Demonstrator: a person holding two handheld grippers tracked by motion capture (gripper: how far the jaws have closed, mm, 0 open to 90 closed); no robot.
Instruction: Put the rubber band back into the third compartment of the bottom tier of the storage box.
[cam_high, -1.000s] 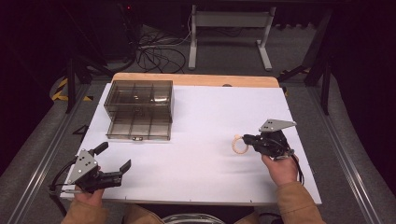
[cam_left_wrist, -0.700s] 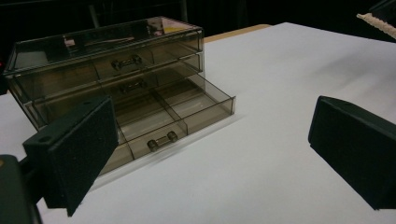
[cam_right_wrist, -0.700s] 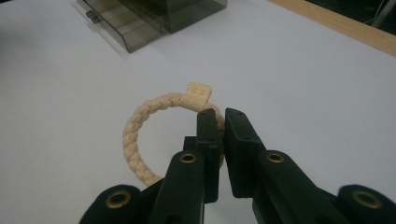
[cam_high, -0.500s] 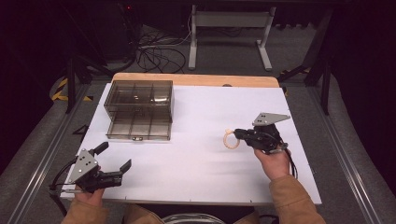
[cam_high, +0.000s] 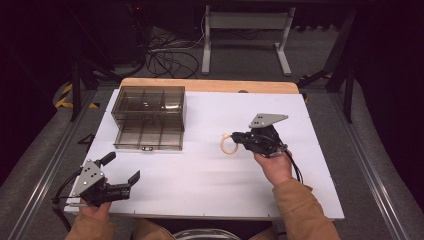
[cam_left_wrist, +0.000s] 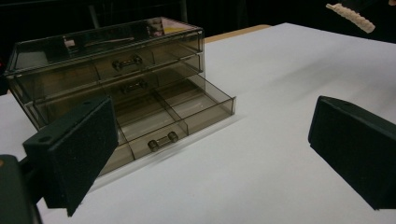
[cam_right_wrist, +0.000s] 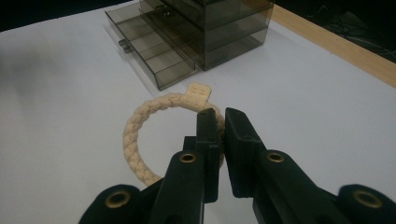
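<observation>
A cream braided rope ring (cam_high: 227, 145) with a small tag is in my right gripper (cam_high: 239, 138), right of the table's middle. In the right gripper view the jaws are shut on the ring's (cam_right_wrist: 140, 135) near side, at my right gripper (cam_right_wrist: 219, 121). A smoky clear drawer box (cam_high: 149, 110) stands at the far left, its bottom drawer (cam_high: 147, 135) pulled out and divided into compartments. My left gripper (cam_high: 121, 168) rests open at the front left corner, with nothing between its pads (cam_left_wrist: 79, 149). In the left gripper view it faces the box (cam_left_wrist: 107, 70), and the ring (cam_left_wrist: 350, 16) is at top right.
The white table top (cam_high: 210, 170) ends in a wooden strip (cam_high: 210, 86) at the far edge. Beyond it, a metal stand (cam_high: 245, 30) and cables (cam_high: 165, 55) lie on the dark floor. The open drawer (cam_right_wrist: 149, 46) lies ahead of the held ring.
My right gripper has carried the rope ring leftward across the table, toward the drawer box. The left gripper has stayed in place, still open.
</observation>
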